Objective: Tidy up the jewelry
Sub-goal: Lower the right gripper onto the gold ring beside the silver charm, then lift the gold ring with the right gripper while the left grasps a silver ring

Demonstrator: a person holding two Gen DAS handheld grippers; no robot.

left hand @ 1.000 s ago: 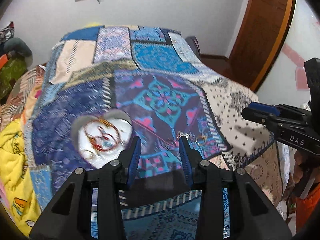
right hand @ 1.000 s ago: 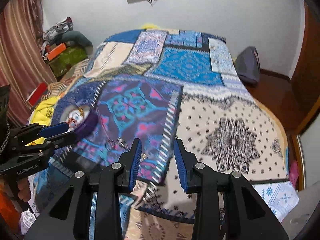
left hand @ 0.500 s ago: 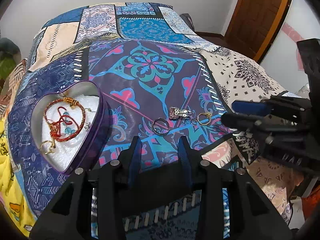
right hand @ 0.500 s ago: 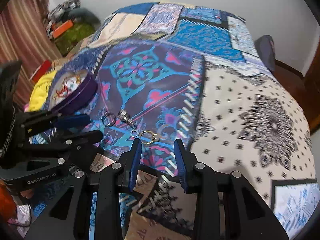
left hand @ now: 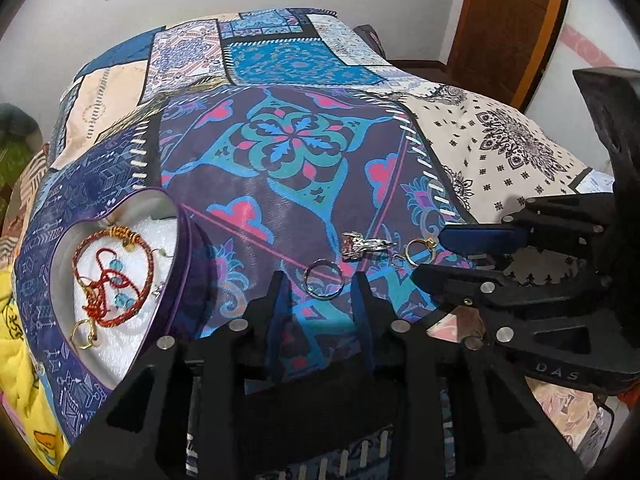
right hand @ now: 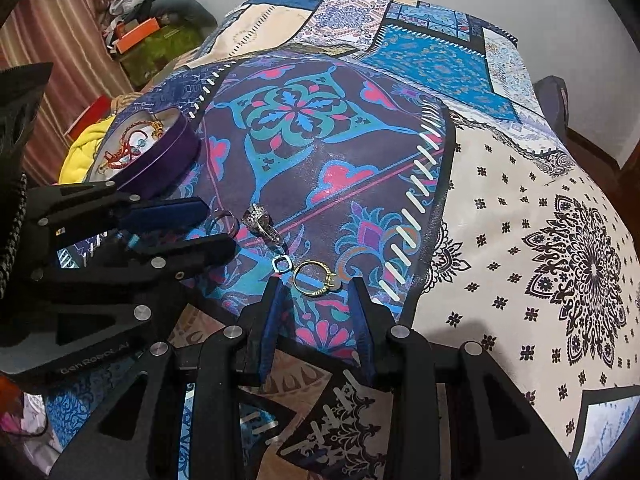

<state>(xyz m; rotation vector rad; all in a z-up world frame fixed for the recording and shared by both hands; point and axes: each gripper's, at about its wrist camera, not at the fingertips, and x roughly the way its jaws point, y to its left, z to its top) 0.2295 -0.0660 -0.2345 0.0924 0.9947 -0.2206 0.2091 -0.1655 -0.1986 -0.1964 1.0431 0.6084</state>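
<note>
Where the earlier frames showed the bed from higher up, both grippers have since come down close over the rings. The silver ring (left hand: 323, 279) lies on the quilt (left hand: 296, 184) between the left gripper (left hand: 320, 300) tips, whose jaws have just been closing, untouched. The gold ring (right hand: 316, 278) lies between the narrow, empty right gripper (right hand: 316, 312) jaws. The heart tin (left hand: 176, 264) holds a red bracelet (left hand: 114, 276) and hoops.

Rings (left hand: 322, 274) flat on bedspread, heart tin (left hand: 120, 280) (open) — left
</note>
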